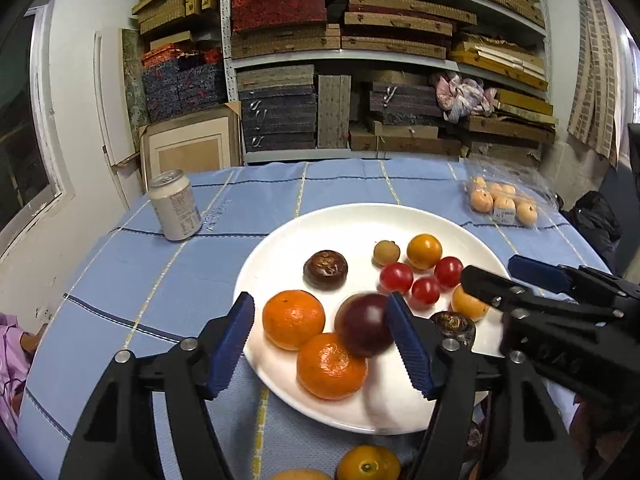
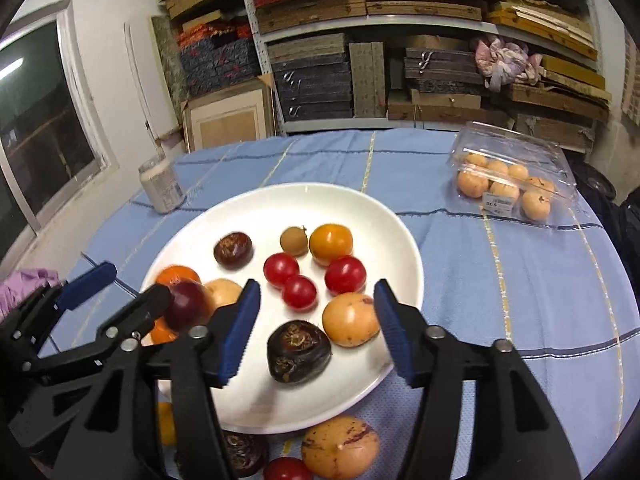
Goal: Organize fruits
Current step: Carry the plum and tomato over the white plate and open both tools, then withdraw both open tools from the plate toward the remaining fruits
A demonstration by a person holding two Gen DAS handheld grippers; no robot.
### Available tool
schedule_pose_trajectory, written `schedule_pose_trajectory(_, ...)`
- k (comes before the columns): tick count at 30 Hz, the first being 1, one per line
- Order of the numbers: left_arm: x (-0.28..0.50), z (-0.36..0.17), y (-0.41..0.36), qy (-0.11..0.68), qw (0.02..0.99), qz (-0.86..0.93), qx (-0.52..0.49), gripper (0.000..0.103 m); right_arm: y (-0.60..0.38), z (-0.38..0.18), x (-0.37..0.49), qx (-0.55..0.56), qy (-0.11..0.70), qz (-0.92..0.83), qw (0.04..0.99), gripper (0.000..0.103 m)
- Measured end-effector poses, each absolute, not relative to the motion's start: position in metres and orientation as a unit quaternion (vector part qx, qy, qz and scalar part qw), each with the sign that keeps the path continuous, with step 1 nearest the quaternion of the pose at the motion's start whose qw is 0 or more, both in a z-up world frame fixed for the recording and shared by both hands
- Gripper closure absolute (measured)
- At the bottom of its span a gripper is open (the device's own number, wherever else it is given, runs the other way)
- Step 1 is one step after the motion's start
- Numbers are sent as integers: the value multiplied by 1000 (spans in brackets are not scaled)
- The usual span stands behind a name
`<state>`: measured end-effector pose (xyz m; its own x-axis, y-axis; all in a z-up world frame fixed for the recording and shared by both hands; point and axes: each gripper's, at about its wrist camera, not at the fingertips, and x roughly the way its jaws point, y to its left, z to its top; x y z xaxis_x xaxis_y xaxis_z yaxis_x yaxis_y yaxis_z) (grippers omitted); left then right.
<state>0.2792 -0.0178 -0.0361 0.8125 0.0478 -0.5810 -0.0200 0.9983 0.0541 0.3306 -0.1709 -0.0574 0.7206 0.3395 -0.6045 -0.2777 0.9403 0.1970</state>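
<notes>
The left gripper is seen with its jaws parted over the near rim of the white plate; a dark purple fruit, blurred, lies against the right pad, and whether it is gripped cannot be told, though the left pad stands clear of it. The right gripper is likewise open, nothing pressed between its pads, a dark wrinkled fruit and a pale yellow fruit lying on the plate between them. Two mandarins, three cherry tomatoes and a small brown fruit, possibly a longan, are also on the plate. More fruits at the bottom edge are cut off by the frame. The print on the drink can and on the label of the clear plastic punnet cannot be read. Open blue tablecloth is left to the plate's right.
</notes>
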Motion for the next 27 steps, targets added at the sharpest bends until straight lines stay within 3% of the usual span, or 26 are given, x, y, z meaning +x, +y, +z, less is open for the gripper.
schedule_pose_trajectory(10,247,-20,-39,261,963,17,72,21,-179,-21,266,47,275,181,943,26)
schedule_pose_trajectory(16,216,-13,-45,244,966,12,86,13,-193,-28,225,69,260,172,948,22)
schedule_pose_trajectory(27,173,-36,-36,261,962,15,75,12,-232,-64,179,112,282,136,943,20)
